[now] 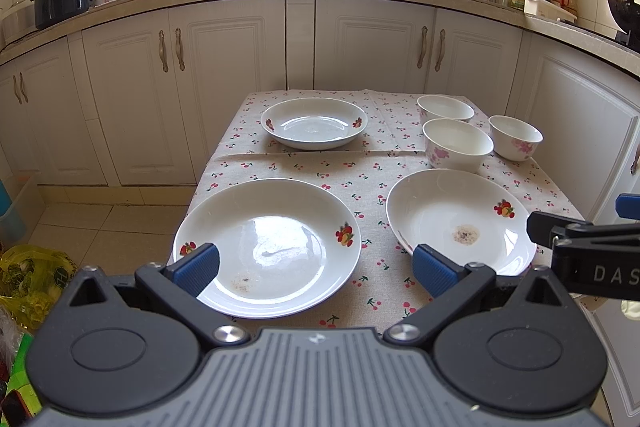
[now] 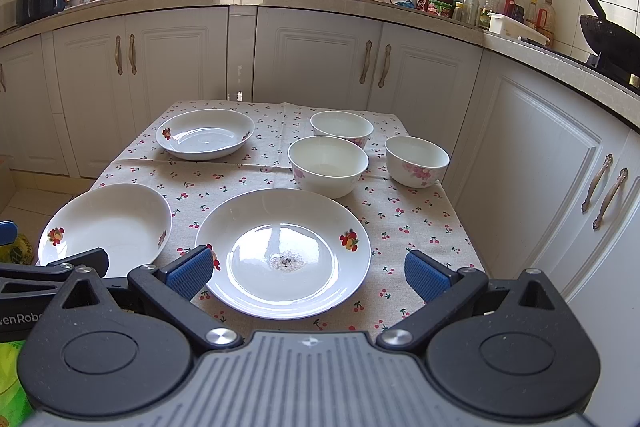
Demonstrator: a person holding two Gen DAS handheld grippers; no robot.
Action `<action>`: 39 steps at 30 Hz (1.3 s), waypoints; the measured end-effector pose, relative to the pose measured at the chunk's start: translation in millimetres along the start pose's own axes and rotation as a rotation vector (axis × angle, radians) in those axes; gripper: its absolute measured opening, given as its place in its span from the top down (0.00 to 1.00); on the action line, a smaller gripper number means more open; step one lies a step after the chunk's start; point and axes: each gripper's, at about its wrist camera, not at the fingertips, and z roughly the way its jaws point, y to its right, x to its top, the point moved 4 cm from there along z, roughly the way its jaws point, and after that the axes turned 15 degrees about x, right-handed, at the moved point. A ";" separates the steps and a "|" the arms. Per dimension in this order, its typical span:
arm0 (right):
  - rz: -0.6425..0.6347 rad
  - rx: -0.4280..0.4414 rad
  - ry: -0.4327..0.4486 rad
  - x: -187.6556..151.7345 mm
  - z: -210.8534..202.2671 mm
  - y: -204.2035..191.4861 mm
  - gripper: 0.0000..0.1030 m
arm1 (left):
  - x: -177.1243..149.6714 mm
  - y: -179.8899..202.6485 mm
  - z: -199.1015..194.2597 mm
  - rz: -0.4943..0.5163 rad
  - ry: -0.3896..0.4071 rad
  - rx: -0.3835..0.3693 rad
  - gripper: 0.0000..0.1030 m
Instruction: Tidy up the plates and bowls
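While both grippers are hovering at the near edge of the table (image 1: 400,291), nothing is being held yet: the left gripper (image 1: 316,269) is spread wide with only air between its blue pads (image 1: 198,265), and the right gripper (image 2: 308,273) is standing just as wide, its pads (image 2: 426,277) empty.

On the cherry-print cloth three plates and three bowls are lying apart, none stacked. The near-left plate (image 1: 268,247) is sitting at the near left corner, directly ahead of the left gripper, with a faint smudge near its front. The near-right plate (image 2: 282,251) is resting beside it toward the near edge, straight ahead of the right gripper, and is carrying a small dried speck at its centre. The far plate (image 1: 314,123) is lying toward the far left corner. The bowls are clustering at the far right: the front bowl (image 2: 328,165) is standing just behind the near-right plate, the back bowl (image 2: 342,127) is very near behind it, and the side bowl (image 2: 416,161) is sitting close to the right edge.

The task appears to be at its start, with the sorting not yet begun. Each gripper seems lined up on its own plate. The next move likely calls for lowering one gripper to a plate's near rim, closing on that thin lip, and lifting the plate level onto another. The glazed rim may slip if pinched shallowly.
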 end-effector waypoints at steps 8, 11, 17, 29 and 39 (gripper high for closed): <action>-0.002 -0.001 0.001 0.1 0.6 -0.6 0.00 | -0.2 -0.1 0.0 -0.001 0.002 -0.001 0.01; -0.010 0.001 0.002 1.3 1.3 0.0 0.00 | 0.2 -1.1 0.8 -0.001 0.003 -0.004 0.01; -0.031 0.025 -0.002 4.3 5.8 -2.6 0.00 | -1.3 -4.6 7.5 0.002 0.016 -0.014 0.01; -0.135 0.126 0.008 23.3 31.8 -13.8 0.00 | -8.3 -35.4 20.6 0.007 0.102 0.052 0.01; -0.156 0.273 -0.007 45.5 73.3 -22.1 0.00 | -30.2 -69.0 45.5 -0.025 0.096 0.024 0.01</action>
